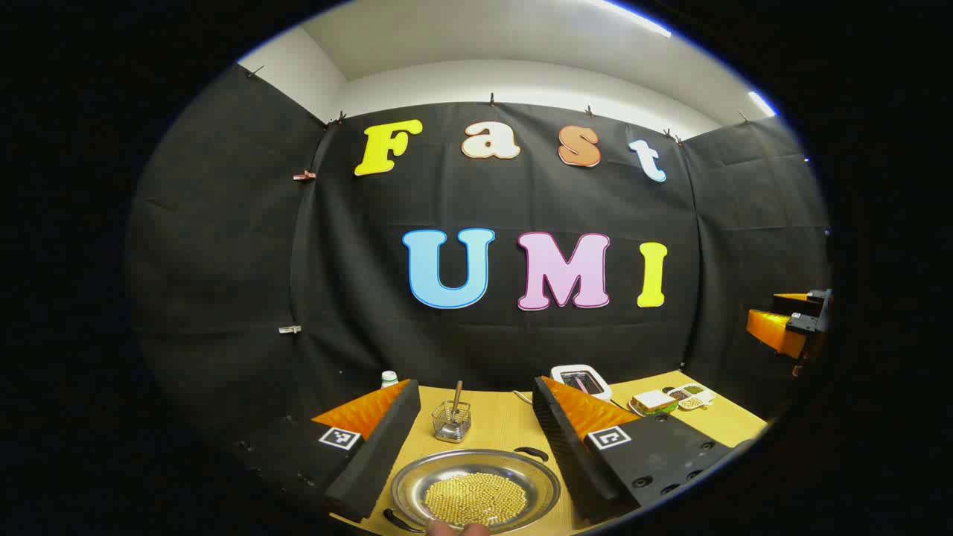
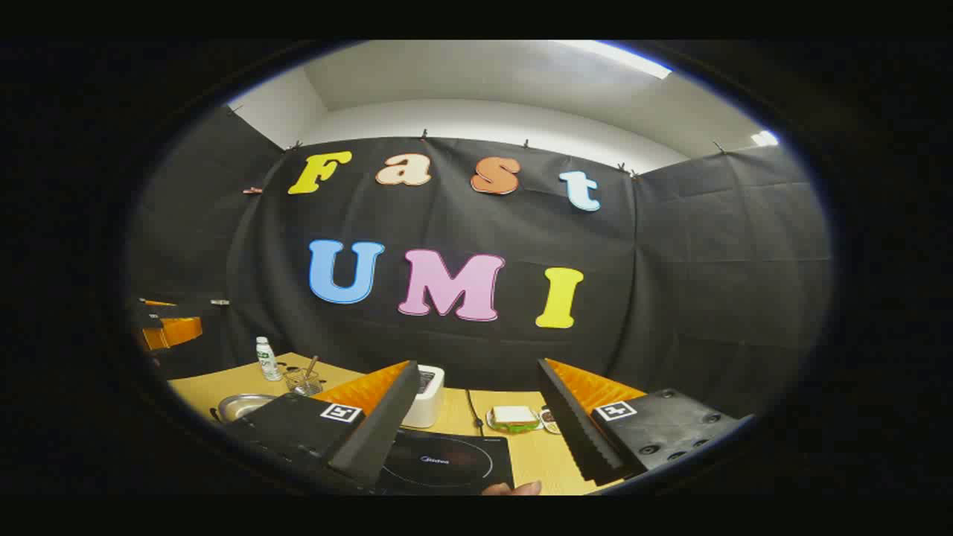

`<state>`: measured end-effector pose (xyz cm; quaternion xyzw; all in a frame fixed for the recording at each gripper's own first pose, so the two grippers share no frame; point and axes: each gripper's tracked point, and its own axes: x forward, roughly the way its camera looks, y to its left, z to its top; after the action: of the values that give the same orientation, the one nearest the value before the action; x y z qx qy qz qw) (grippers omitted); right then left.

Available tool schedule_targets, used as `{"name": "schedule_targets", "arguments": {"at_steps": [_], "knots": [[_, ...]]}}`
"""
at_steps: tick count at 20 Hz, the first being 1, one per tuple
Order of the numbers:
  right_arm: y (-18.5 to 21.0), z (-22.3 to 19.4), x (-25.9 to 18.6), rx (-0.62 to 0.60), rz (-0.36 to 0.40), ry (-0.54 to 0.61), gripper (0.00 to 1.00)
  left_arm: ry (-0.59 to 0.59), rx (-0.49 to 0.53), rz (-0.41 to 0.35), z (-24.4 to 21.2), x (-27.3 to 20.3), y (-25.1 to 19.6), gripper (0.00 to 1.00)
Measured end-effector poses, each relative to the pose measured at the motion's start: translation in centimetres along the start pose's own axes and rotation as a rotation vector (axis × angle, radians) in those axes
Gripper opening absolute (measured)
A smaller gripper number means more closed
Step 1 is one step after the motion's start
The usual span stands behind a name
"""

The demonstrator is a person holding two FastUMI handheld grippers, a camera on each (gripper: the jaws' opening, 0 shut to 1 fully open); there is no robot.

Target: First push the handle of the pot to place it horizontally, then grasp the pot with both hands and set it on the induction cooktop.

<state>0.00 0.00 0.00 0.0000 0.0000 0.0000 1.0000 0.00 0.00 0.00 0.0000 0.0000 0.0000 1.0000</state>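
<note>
Right gripper [image 2: 476,424] open above the cooktop [image 2: 447,461].
Toaster [image 2: 426,394] behind it; pot [image 2: 242,406] far left.

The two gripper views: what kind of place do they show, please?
Probably a staged kitchen set inside a recording booth, not a real kitchen: black cloth walls surround a wooden table holding a pot of yellow beans, an induction cooktop and a toaster.
</note>
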Motion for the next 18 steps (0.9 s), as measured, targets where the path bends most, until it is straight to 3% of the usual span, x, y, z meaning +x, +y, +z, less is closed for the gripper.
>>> {"name": "schedule_targets", "arguments": {"at_steps": [18], "knots": [[0.05,0.72,-0.55,-0.009,0.004,-0.014,0.97,-0.017,0.023,-0.017,0.81,-0.36,-0.3,0.95]]}}
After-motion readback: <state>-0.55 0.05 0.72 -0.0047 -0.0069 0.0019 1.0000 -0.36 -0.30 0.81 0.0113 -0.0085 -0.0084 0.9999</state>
